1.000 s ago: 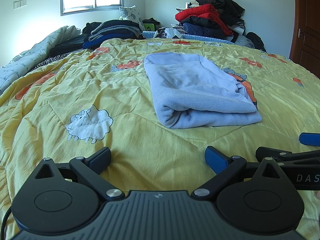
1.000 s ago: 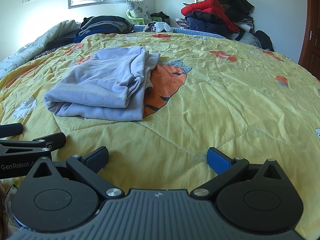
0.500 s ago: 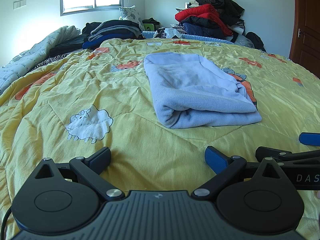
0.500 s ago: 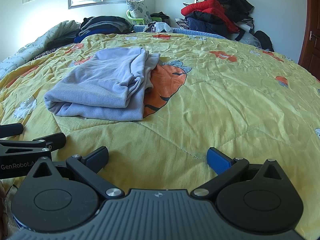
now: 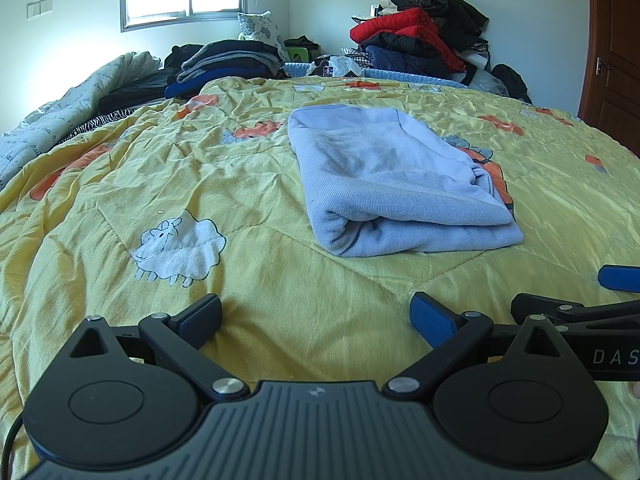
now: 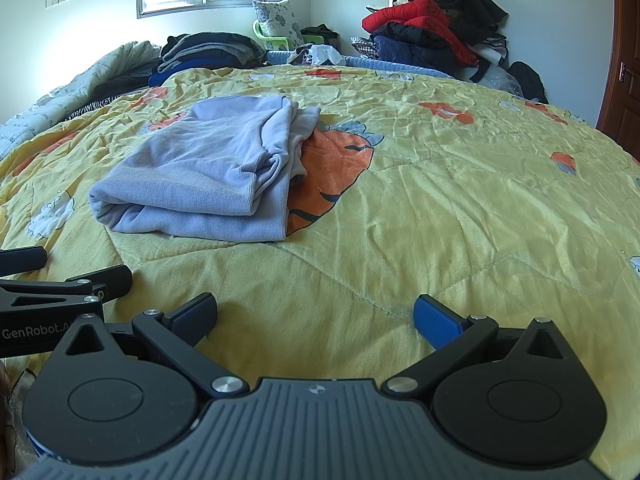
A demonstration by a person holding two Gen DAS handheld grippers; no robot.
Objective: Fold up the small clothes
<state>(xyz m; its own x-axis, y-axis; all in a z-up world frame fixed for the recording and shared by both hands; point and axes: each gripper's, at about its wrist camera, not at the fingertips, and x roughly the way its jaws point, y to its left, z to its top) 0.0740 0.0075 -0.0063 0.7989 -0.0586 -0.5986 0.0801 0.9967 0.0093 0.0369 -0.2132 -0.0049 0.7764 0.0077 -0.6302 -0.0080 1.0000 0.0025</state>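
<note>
- Pale lavender-blue ribbed-knit garment (image 5: pixel 384 184) lies folded into a thick oblong on the yellow quilted bedspread with orange and sheep prints (image 5: pixel 248 184). From the left wrist view it sits at about 1 o'clock, ahead of the tool; from the right wrist view, at about 10 o'clock.
- Rolled fold edge faces the cameras; at the garment's 3 o'clock side, loose layers and a bunched inner hem peek out over an orange print patch (image 6: pixel 332 164).
- Left gripper (image 5: pixel 316 312): fingers spread wide, nothing between them, low over bare quilt and apart from the garment.
- Right gripper (image 6: pixel 316 312): same, spread and empty, near the quilt at 6 o'clock of the garment, not touching it.
- The two tools sit just beside each other; each shows at the edge of the other's view.
- Judgement: the fold on this piece looks essentially done; the step in hand reads as a pause between release and whatever follows.
- Next move, likely: either tidy the uneven 3 o'clock edge, needing a shallow pinch on the top layers only, or lift the bundle aside, needing both tools to grip opposite ends so the layers don't slide open.
- Background: stacked dark folded clothes (image 5: pixel 224 60) at 11 o'clock, heap of red and black jackets (image 5: pixel 420 40) at 1 o'clock against the far wall.
</note>
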